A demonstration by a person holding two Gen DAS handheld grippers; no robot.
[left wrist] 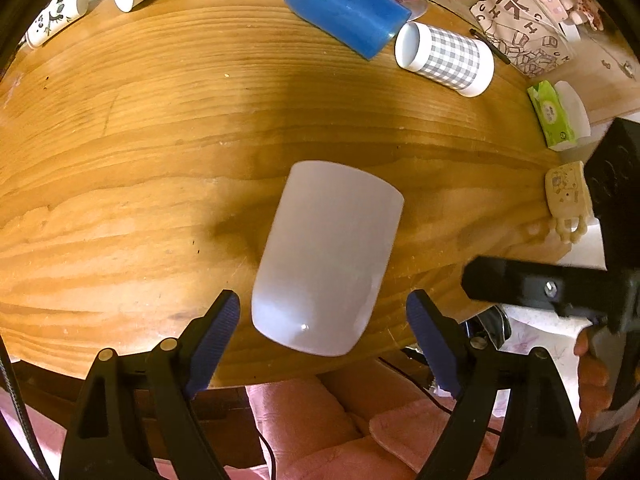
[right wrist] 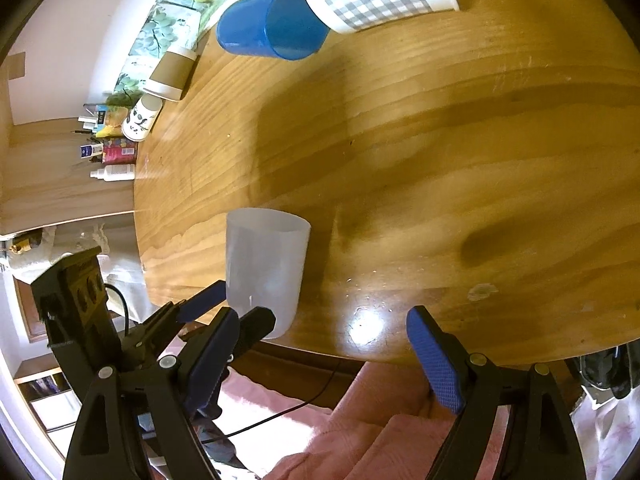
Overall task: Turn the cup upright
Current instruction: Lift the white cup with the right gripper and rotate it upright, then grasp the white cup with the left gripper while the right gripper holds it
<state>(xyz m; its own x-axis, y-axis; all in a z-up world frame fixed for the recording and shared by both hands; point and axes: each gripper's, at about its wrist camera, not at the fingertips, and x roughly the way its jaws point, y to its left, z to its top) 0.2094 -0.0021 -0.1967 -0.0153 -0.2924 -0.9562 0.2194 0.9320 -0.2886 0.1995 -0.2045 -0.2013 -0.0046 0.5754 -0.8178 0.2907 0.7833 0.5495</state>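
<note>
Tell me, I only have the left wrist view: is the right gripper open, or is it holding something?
Observer: The right gripper is open and empty. Only bare table shows between its fingers.
Operator: Where is the white cup relative to it?
Observer: The white cup sits outside those fingers, toward the left of the right wrist view, close to the table edge.
Operator: Which end points away from my left gripper?
Observer: From the right wrist, the far end shows an oval outline like an open rim, though I cannot be sure through the translucent wall.
</note>
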